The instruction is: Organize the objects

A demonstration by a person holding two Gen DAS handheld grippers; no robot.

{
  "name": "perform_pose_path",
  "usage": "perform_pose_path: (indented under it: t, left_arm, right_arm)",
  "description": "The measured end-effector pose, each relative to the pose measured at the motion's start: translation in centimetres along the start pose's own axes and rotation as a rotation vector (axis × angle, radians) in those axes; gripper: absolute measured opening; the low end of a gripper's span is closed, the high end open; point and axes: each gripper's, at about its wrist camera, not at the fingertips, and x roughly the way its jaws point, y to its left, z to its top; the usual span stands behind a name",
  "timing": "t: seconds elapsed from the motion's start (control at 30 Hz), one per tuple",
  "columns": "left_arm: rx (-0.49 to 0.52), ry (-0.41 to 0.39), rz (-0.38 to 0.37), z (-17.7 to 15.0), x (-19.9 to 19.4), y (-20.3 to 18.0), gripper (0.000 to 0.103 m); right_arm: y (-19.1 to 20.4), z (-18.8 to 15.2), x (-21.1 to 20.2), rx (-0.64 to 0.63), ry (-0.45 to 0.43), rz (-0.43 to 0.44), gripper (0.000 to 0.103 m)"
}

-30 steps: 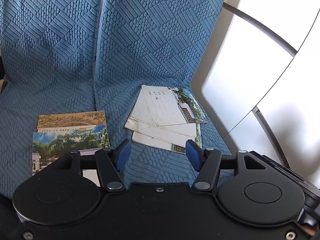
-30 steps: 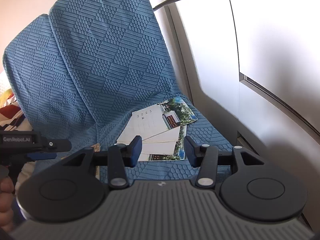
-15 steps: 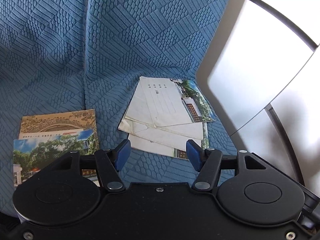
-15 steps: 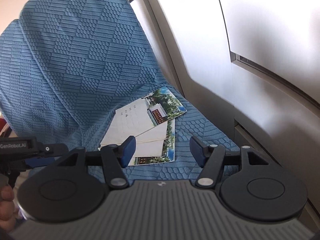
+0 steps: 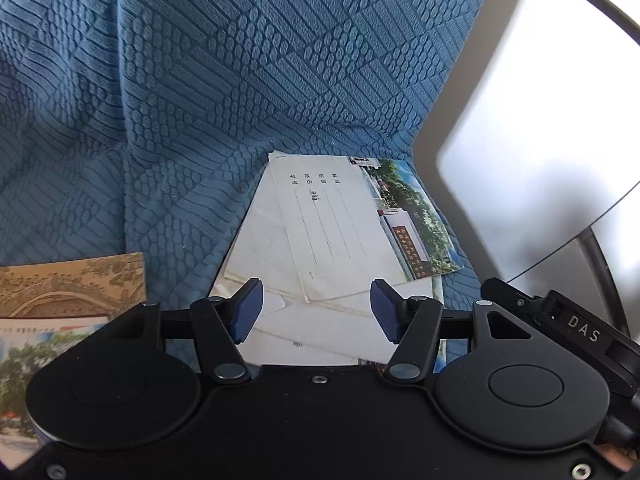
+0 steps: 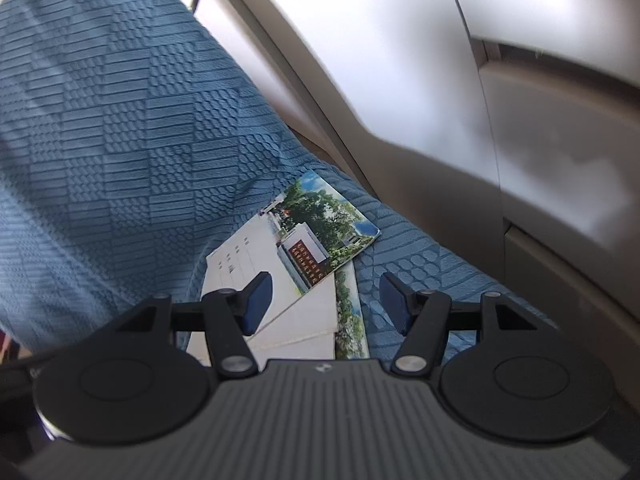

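Observation:
A loose pile of postcards (image 5: pixel 328 224) lies fanned on the blue seat cushion; the top card shows its white lined back, and a photo card of a building (image 5: pixel 416 220) sticks out to its right. My left gripper (image 5: pixel 316 304) hovers open just over the pile's near edge, with nothing between its blue pads. In the right wrist view the same pile (image 6: pixel 280 264) lies below my right gripper (image 6: pixel 326 296), which is also open and empty, over the pile's right side. A second, neater stack sits at the left: a tan card (image 5: pixel 76 284) under a tree photo card (image 5: pixel 36 352).
The textured blue seat back (image 5: pixel 240 60) rises behind the cards. A pale grey wall panel (image 6: pixel 440 80) runs close along the right of the seat. A black gripper body marked DAS (image 5: pixel 580 332) shows at the right edge of the left wrist view.
Both grippers have come down and closer to the fanned pile, which now looks much larger. The right gripper's jaws have spread wider and its view has rolled. The cards lie as before.

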Motion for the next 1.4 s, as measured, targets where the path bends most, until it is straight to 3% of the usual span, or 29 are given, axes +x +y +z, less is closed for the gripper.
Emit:
perform_pose_path:
  t: [0.1, 0.2, 0.5, 0.8, 1.07, 1.17, 1.3, 1.4]
  left_arm:
    - [0.010, 0.008, 0.006, 0.5, 1.8, -0.2, 0.056]
    - [0.025, 0.017, 0.006, 0.9, 3.5, -0.4, 0.052]
    - [0.048, 0.043, 0.033, 1.5, 7.4, -0.5, 0.036]
    - [0.110, 0.040, 0.041, 1.1, 8.1, -0.9, 0.033]
    - [0.161, 0.031, 0.073, 0.8, 8.4, -2.0, 0.034]
    - [0.160, 0.034, 0.073, 0.9, 8.4, -2.0, 0.034]
    - [0.162, 0.032, 0.072, 0.9, 8.4, -2.1, 0.034]
    - [0.167, 0.033, 0.075, 0.9, 8.4, -2.1, 0.034]
  right_arm:
    - [-0.4, -0.6, 2.1, 0.038, 0.008, 0.025, 0.062]
    - [-0.7, -0.9, 4.1, 0.029, 0.039, 0.011, 0.053]
    - [-1.6, -0.4, 7.1, 0.057, 0.062, 0.015, 0.050]
    - [-2.1, -0.1, 8.8, 0.055, 0.005, 0.047, 0.051]
    - [-4.4, 0.3, 9.1, 0.275, -0.021, 0.158, 0.054]
    - [-4.9, 0.5, 9.0, 0.339, -0.047, 0.261, 0.047]
    - [-3.8, 0.9, 9.1, 0.301, -0.068, 0.359, 0.047]
    - [-3.3, 1.0, 10.1, 0.295, -0.039, 0.353, 0.044]
